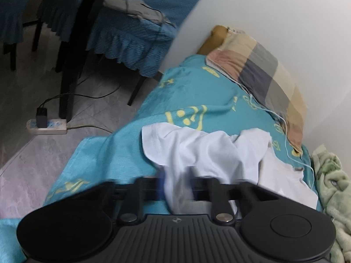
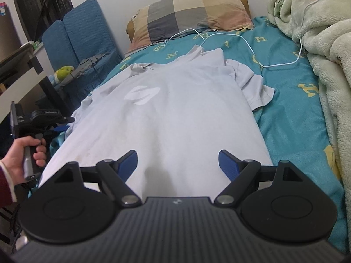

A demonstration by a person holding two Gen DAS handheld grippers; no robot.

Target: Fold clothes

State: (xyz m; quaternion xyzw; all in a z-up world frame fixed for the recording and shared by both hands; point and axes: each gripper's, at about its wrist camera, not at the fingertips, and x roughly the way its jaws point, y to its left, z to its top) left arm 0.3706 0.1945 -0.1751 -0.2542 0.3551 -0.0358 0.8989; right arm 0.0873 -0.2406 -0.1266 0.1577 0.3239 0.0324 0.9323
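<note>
A white T-shirt (image 2: pixel 166 118) lies spread on a bed covered by a teal sheet (image 2: pixel 291 118) printed with yellow letters, its collar toward a checked pillow (image 2: pixel 188 15) at the head of the bed and its hem toward the viewer. A pale logo (image 2: pixel 142 95) shows on the chest, and one short sleeve (image 2: pixel 254 85) lies out flat on the right side of the shirt. In the right wrist view, the right gripper (image 2: pixel 178 163) hangs over the shirt's lower part with its blue-padded fingers (image 2: pixel 129 164) spread wide, nothing between them. At the left edge of that view a person's hand (image 2: pixel 24 155), with a dark red sleeve at the wrist, grips the handle of the other tool beside the bed. In the left wrist view, the left gripper (image 1: pixel 177 186) is clenched on a bunched fold of the shirt's (image 1: pixel 204 151) cloth; its fingers are blurred, and the cloth rises out from between them. A thin white cable (image 2: pixel 245 43) loops across the sheet just below the pillow. A fluffy pale green blanket (image 2: pixel 318 50) is heaped along the right side of the bed. Beside the bed stand chairs with blue covers (image 1: pixel 131 41), and a power strip (image 1: pixel 47 126) with a black plug lies on the grey floor (image 1: pixel 33 160).
</note>
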